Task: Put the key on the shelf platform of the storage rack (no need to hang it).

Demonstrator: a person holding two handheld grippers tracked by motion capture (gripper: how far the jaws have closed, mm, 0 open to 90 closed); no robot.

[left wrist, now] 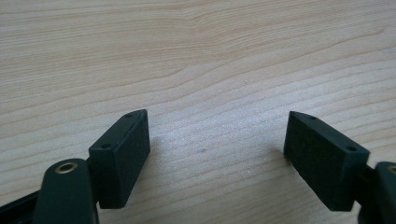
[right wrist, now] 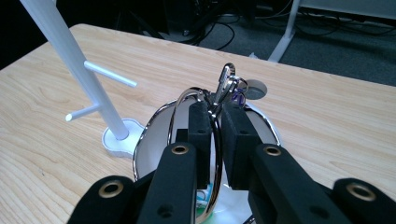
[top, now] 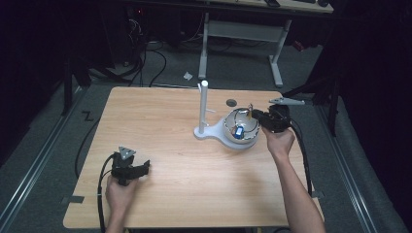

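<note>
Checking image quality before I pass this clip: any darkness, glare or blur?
High view: table lit, surroundings nearly black. Left gripper view: wood sharp, soft shadows beside the pads. Right gripper view: nearest arm parts soft, bright glints on the metal ring the right gripper pinches.

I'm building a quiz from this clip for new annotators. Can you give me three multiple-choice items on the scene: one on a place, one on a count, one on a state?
1. Where is the white bowl?
A. at the foot of the white peg stand
B. by the left gripper
C. on the floor

2. How many side pegs does the stand show?
A. none
B. two
C. five

3. How does the right gripper stand?
A. wide open
B. shut on a metal ring
C. flat on the table

Answers: 1 A, the bowl sits against the stand's base; 2 B, the right gripper view shows two pegs; 3 B, the pads pinch the ring over the bowl.
</note>
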